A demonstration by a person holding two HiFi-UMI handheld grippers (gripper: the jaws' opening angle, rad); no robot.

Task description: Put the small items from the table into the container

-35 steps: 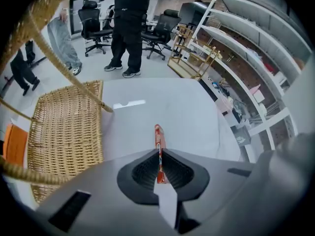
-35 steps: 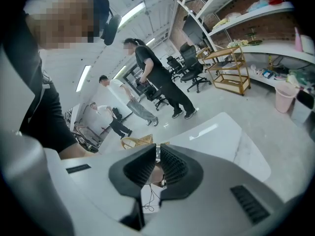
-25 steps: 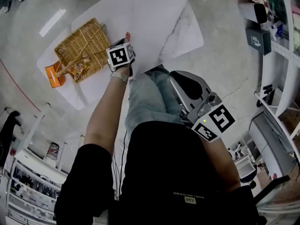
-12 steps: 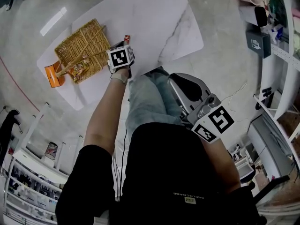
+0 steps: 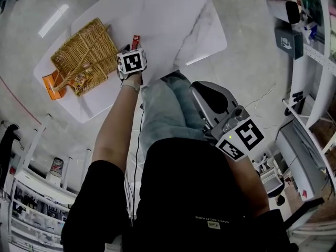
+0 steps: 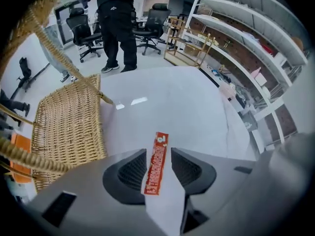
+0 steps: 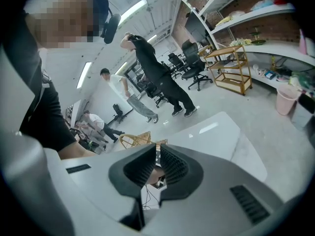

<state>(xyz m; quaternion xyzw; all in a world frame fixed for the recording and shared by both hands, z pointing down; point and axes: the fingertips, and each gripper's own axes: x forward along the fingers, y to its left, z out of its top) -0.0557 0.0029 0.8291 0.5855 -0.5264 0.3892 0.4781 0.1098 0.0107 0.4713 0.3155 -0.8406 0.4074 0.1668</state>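
white table (image 5: 173,20) in an office. left gripper (image 6: 159,152) points steeply down, jaws opening, red packet (image 6: 155,167) loose between them, basket (image 6: 69,127) just left. right gripper (image 7: 156,154) hangs back, nearly closed, empty.

Left arm (image 5: 113,135) stretched forward; left gripper (image 6: 158,150) pointing steeply down, jaws opening, red packet (image 6: 155,173) between them, ungripped. Right gripper (image 7: 157,150) beside torso, jaws nearly together, empty.

A person (image 6: 116,23) stands among office chairs (image 6: 158,17) near shelves (image 6: 246,43).
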